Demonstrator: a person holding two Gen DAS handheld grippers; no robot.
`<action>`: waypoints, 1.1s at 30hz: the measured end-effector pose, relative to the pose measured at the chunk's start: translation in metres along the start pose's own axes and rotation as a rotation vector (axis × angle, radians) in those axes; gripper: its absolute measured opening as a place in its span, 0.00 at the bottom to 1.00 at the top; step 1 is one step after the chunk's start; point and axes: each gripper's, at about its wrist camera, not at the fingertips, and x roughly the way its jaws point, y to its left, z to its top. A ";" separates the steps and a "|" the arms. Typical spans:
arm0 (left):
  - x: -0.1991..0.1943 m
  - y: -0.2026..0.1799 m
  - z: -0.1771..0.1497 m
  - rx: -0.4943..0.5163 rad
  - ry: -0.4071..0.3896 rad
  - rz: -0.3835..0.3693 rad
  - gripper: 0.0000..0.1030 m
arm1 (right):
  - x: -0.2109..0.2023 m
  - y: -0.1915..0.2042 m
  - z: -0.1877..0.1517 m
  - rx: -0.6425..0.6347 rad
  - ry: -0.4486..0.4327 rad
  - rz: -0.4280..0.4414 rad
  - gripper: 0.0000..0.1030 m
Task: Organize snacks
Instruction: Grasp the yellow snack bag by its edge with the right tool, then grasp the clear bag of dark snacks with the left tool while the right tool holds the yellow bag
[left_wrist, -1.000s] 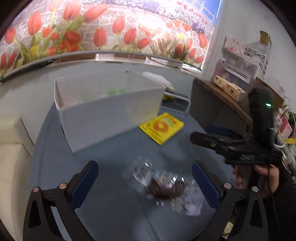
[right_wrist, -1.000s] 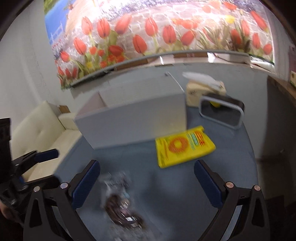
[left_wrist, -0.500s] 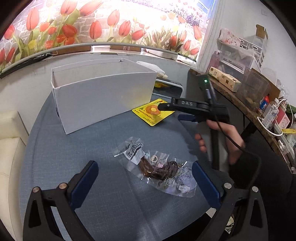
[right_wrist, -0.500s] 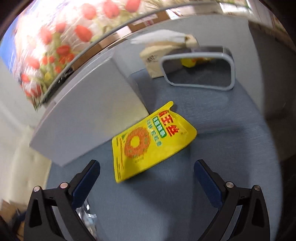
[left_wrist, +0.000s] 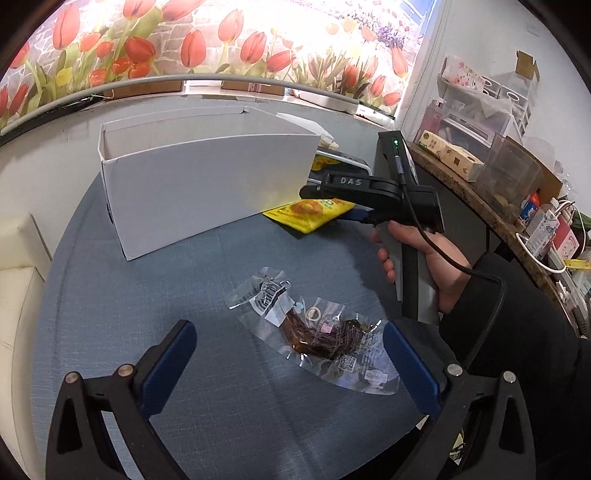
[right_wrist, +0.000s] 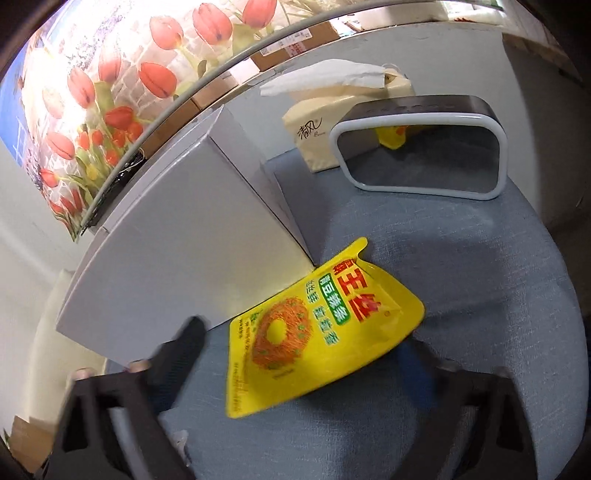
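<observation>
Round worktop (left_wrist: 155, 302) covered in blue-grey cloth, tulip mural (left_wrist: 221, 40) behind.

Left tongs (left_wrist: 288, 365) spread wide, blue pads (left_wrist: 170, 354) apart, nothing between them but air; poised low over the clear snack packet (left_wrist: 314, 332). Packet flat on the cloth, dark brown food inside, white label and barcode toward the far end, its near right corner just beside the right-hand pad.

Right tongs (right_wrist: 306, 354) blurred in the right wrist view; fingers (right_wrist: 181, 343) set either side of the yellow snack pouch (right_wrist: 317, 332), near edge of the pouch between them. Gripped or merely straddled: cannot tell. From the left wrist view, tongs (left_wrist: 354, 206) held by the right hand (left_wrist: 424, 258), upper black finger above the pouch (left_wrist: 310, 214), blue-tipped lower finger at its right edge, gap between the two small.

Yellow pouch face up with an orange ring picture and red and green lettering, far corner curled up and touching the white cardboard box (left_wrist: 207, 184). Box open at the top, standing on the worktop left of the pouch, well apart from the clear packet.

Behind the pouch: white-rimmed grey tray (right_wrist: 421, 147) standing on edge, tissue pack (right_wrist: 332, 110) just beside it with a sheet poking out. Cluttered shelf (left_wrist: 480, 155) off to the right of the worktop.
</observation>
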 end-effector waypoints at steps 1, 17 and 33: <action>0.001 0.001 0.000 -0.001 0.002 -0.001 1.00 | 0.002 -0.001 0.000 0.012 0.009 -0.010 0.57; 0.009 0.000 -0.004 -0.002 0.017 0.010 1.00 | -0.030 0.006 -0.002 -0.044 -0.078 0.051 0.18; 0.039 -0.011 0.012 -0.070 0.039 0.058 1.00 | -0.165 0.036 -0.018 -0.325 -0.238 0.003 0.14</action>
